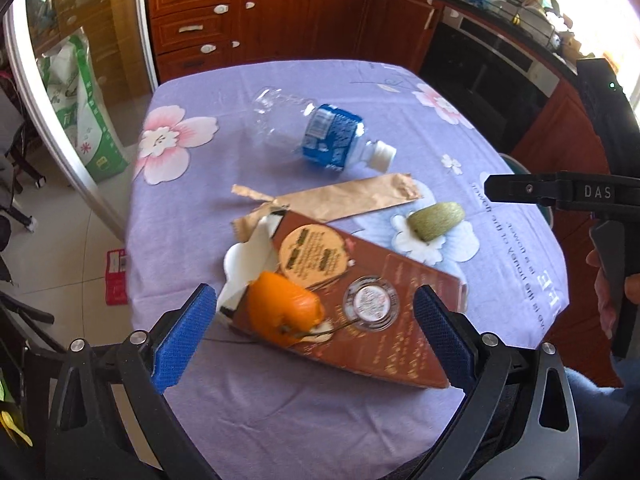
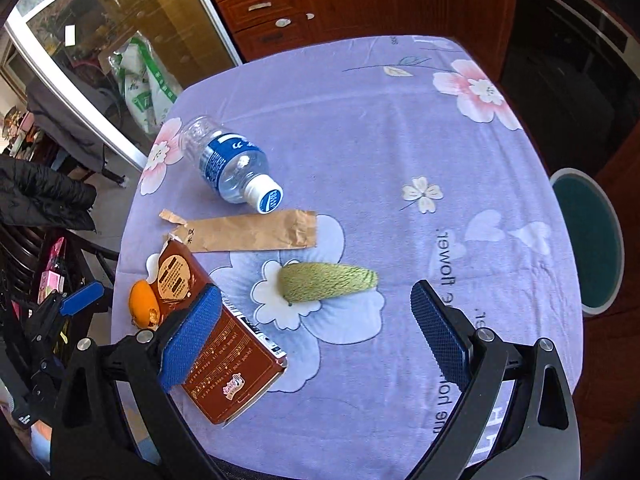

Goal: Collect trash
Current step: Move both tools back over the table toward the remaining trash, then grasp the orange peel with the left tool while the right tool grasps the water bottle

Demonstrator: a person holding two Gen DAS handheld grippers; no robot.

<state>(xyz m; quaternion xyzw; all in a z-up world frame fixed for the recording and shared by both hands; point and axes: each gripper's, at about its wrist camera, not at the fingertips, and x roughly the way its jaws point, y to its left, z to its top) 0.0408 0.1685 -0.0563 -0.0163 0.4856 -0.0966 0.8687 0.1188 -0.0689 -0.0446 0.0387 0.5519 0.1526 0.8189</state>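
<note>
While box [image 2: 224,344] nears edge, tablecloth [image 2: 400,128] lies open.

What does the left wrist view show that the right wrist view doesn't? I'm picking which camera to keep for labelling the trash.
Only the left wrist view shows the dish rack on the counter, the red packet on the floor and the white tray sticking out of the brown box.

Only the right wrist view shows the round teal stool clearly and the black jacket.

Both show the bottle, paper strip, green peel, orange peel and the floral tablecloth. Each open claw, left and right, also appears in the other's view.
</note>
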